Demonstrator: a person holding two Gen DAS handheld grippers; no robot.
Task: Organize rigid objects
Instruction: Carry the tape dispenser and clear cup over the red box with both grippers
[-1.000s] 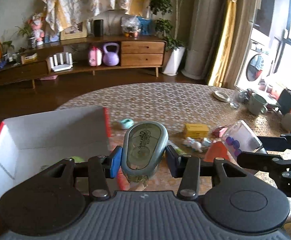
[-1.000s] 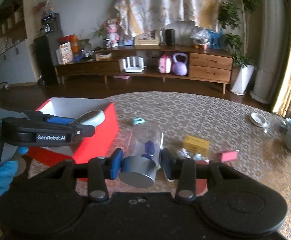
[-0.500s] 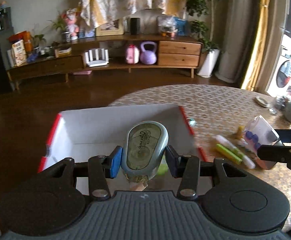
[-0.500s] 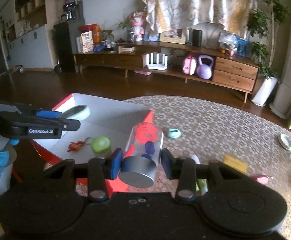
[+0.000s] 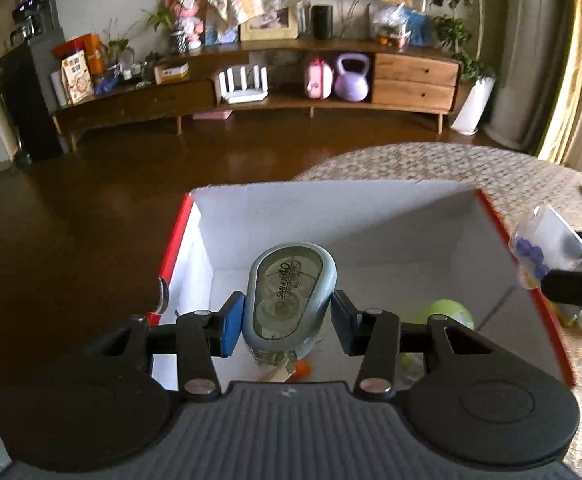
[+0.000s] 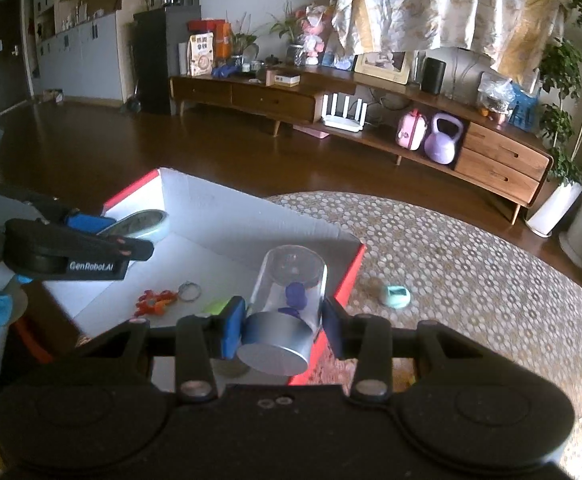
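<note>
Behind everything runs a long wooden sideboard (image 6: pixel 355 108) against the far wall, with dark floor between it and my round patterned table (image 6: pixel 471 264). On the table's near edge stands a red box with a white inside (image 5: pixel 331 220), and both my claws hang over it.

My left gripper (image 5: pixel 288 320) is clamped on a grey-green correction tape dispenser (image 5: pixel 289 292), its pads pressing on both flanks, the dispenser pointing ahead and down into the box. Just right of that claw, on the box floor, lies a lime-green round thing (image 5: pixel 451 312).

My right gripper (image 6: pixel 283 326) is clamped on a clear jar with a silver lid (image 6: pixel 287 308), lid toward me, blue pieces inside it, held over the box's right wall. Left of and ahead of this claw, on the box floor, lies an orange keychain (image 6: pixel 159 300). To its right, on the table outside the box, sits a small mint-green object (image 6: pixel 395 295).
</note>
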